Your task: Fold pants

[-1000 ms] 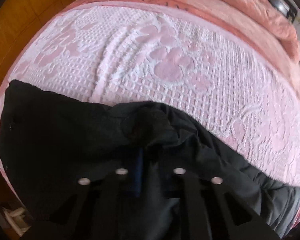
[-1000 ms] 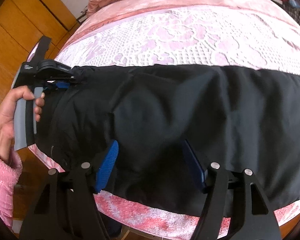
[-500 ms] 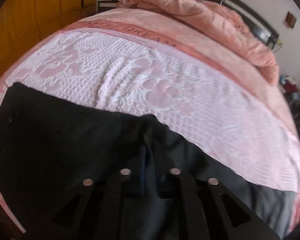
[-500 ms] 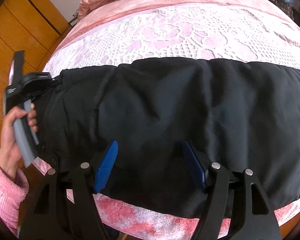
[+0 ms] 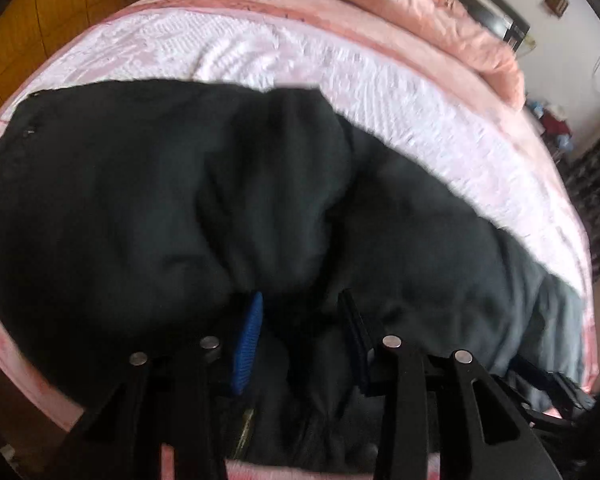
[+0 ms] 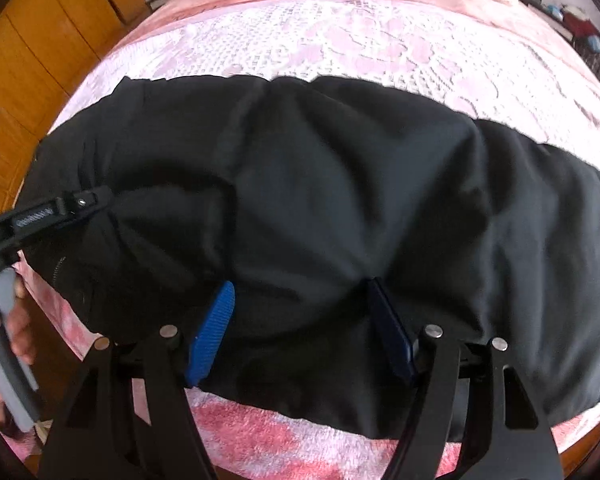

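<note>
Looking down our left claw (image 5: 300,312), we see its jaws opening, the black pants (image 5: 140,208) bunched between and beyond them toward twelve o'clock, no longer pinched. Our right claw (image 6: 300,304) stands released, jaws wide, pants (image 6: 340,184) spread under it from nine to three o'clock across the pink bedspread (image 6: 340,40). No containers show; a hand (image 6: 8,328) grips the left claw's handle at eight o'clock.

place: home bedroom | evidence: bed (image 6: 380,36) wearing pink floral cover, peach quilt (image 5: 440,12) lying bunched at its head, wooden wardrobe doors (image 6: 48,36) standing alongside
</note>
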The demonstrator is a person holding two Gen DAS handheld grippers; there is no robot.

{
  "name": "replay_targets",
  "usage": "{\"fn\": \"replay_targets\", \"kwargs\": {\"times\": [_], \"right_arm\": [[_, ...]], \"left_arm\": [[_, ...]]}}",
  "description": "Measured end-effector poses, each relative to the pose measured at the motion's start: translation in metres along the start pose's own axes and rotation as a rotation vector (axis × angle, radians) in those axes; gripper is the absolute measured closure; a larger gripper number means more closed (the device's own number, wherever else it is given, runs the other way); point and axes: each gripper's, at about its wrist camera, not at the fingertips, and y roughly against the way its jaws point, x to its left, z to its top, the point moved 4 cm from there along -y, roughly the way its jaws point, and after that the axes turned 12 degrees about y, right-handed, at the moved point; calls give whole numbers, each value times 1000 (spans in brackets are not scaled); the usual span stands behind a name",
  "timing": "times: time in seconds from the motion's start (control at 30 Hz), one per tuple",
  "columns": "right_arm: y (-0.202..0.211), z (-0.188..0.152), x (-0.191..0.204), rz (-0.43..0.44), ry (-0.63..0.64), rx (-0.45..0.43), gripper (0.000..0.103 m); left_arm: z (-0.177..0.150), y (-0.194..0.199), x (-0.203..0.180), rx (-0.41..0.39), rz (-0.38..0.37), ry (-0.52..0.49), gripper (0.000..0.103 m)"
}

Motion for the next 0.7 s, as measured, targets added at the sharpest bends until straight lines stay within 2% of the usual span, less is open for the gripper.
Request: {"fn": "replay_targets", "kwargs": {"times": [0.1,0.13,0.23,0.33,0.4,0.47,0.53,0.7], "right_arm": [[23,5,12,44,7,-52,34],[28,7,17,52,16,-62,33],[38,11,38,106,45,-81,32],[37,14,58,145,75,-76,32],[33,13,69,146,96,-65,32],[26,13,76,149,107,-49,32],[23,11,81,151,109,-38,32],[22,6,81,131,105,-26,31]], "left_arm": [[5,39,25,-52,-25,26,52],[8,53,44,-70,-15,60,47],[18,76,107,-82,25,193,48],[24,82,164,-77,68,317,49],[25,79,195,-43,51,402,51],[24,72,210,-7,15,457,52],[24,66,212,3,-9,467,52],[26,47,210,17,6,478,58]]}}
